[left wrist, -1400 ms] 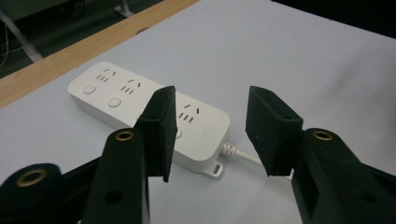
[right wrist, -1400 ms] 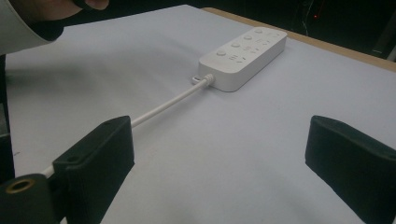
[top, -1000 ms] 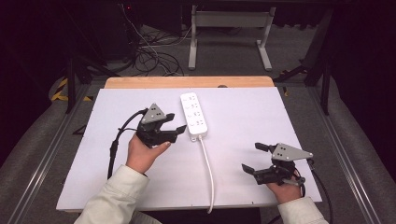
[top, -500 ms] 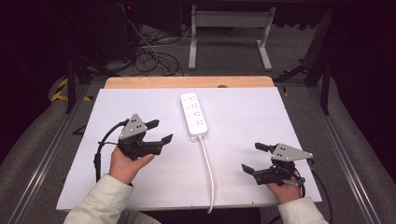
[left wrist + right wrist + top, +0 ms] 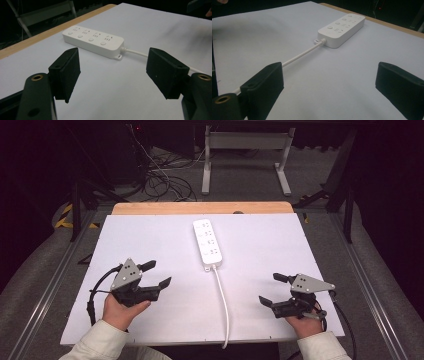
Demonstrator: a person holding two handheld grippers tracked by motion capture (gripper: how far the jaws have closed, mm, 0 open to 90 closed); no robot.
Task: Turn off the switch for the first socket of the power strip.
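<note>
1. Dark floor surrounds your table (image 5: 150,235); its white top has a strip of bare wood along the far edge.
2. Behind the table, a tangle of cables (image 5: 160,177) lies on the floor at the far left, and a grey metal frame (image 5: 245,145) stands beside it.
3. Your power strip (image 5: 208,242) lies flat near the middle of the table, toward the far side, long axis running near to far. It is white, with a row of sockets and round buttons on top.
4. Its cord (image 5: 223,300) leaves the near end of the strip and runs toward you, curving a little, until it drops over the near edge.
5. Your left gripper (image 5: 152,275) sits at the near left, well apart from the strip. Its jaws have just been opening and now stand wide, with nothing between them but bare table. In the left gripper view the strip (image 5: 93,41) lies beyond the two black jaws, untouched.
6. Your right gripper (image 5: 272,290) rests at the near right, to the right of the cord and clear of it. Its jaws also stand wide apart and grip nothing. In the right gripper view the cord (image 5: 304,53) passes behind the left-hand jaw, and the strip (image 5: 342,27) lies farther off.
</note>
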